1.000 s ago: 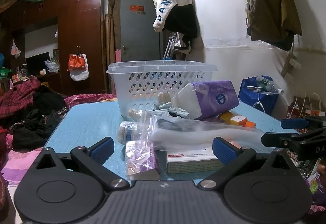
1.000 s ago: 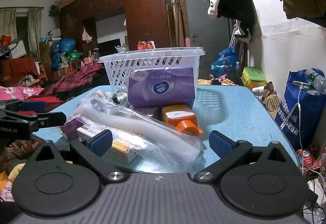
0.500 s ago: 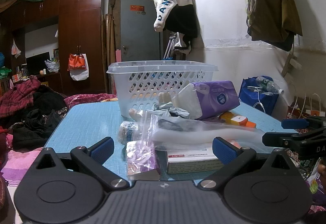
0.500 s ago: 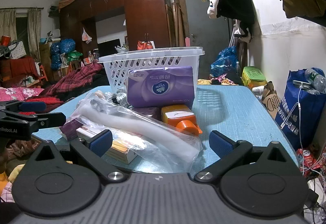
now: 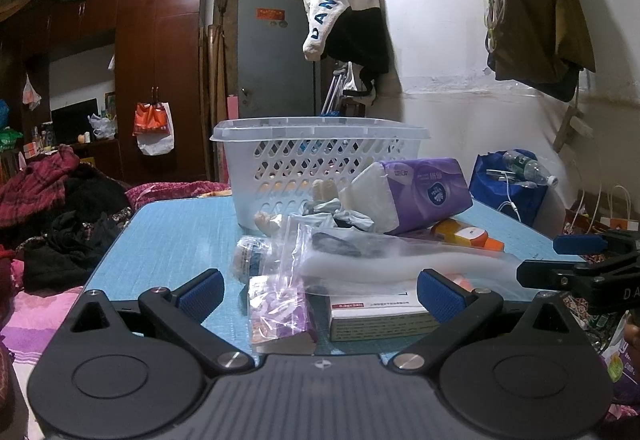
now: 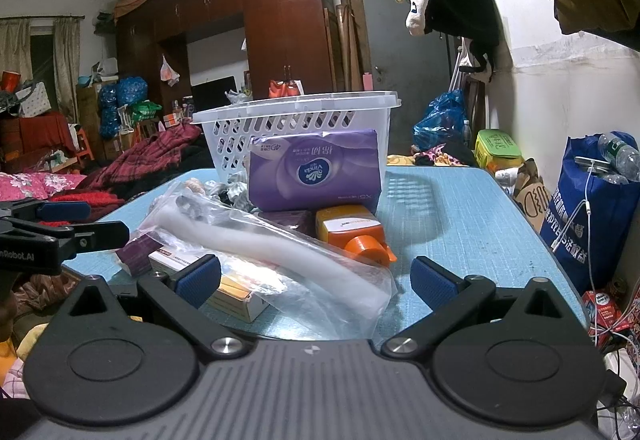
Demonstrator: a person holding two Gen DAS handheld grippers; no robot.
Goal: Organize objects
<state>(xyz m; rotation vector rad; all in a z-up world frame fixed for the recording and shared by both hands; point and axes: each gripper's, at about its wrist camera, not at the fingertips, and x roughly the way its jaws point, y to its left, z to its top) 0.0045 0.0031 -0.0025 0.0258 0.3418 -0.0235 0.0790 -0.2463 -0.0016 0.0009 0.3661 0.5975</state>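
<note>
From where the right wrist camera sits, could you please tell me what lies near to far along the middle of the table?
Clear plastic bag → orange bottle → purple tissue pack → white basket.

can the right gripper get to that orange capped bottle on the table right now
Probably yes. The right gripper is open and the orange-capped bottle lies just ahead, cap toward it. Only the edge of the clear plastic bag sits alongside it.

White slotted basket [image 5: 320, 159] upright behind purple tissue pack [image 5: 424, 191], bagged clutter [image 5: 380, 252]
</note>
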